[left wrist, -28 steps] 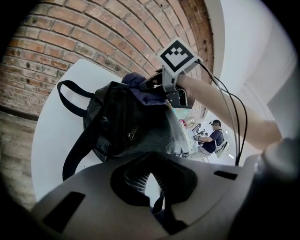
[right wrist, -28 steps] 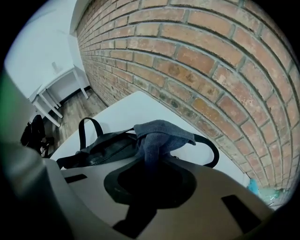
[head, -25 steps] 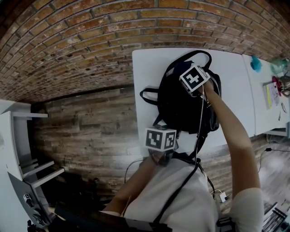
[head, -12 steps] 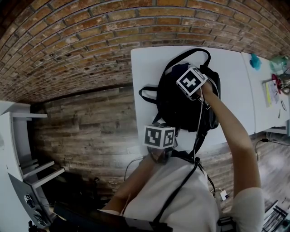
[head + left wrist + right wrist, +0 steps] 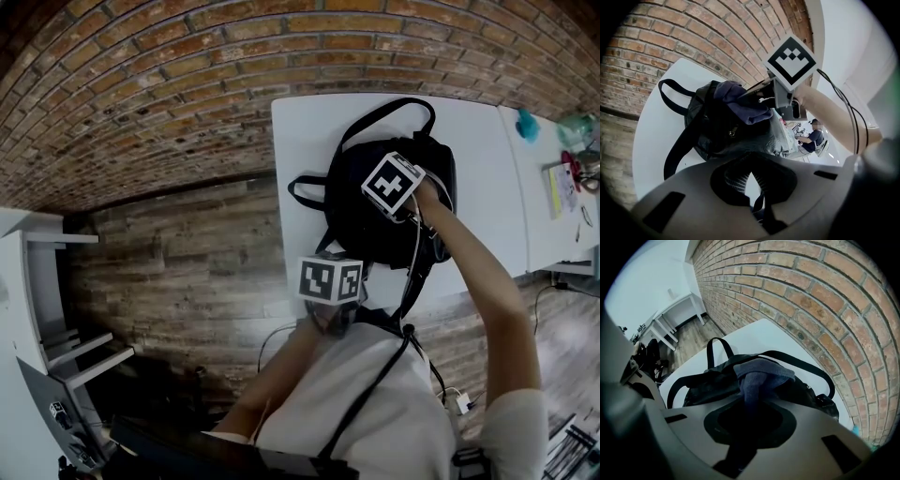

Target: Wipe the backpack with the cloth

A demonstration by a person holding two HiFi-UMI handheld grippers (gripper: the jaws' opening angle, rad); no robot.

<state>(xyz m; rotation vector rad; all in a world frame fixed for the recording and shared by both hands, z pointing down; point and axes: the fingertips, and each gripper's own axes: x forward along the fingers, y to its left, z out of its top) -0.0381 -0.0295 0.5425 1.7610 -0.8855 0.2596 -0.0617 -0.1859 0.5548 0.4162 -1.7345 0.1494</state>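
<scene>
- The right gripper [image 5: 744, 427] is clamped on the blue cloth [image 5: 761, 373]. The cloth flops out just ahead of it onto the top of the backpack [image 5: 705, 383], pressed down so it can rub the fabric.
- The left gripper [image 5: 752, 185] looks pinched shut on a strap [image 5: 761, 208] at the backpack's near end. That's probably so nothing slides around on the table [image 5: 651, 126] during wiping.

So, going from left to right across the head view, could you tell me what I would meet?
White shelf unit → wooden floor → backpack → teal object.
</scene>
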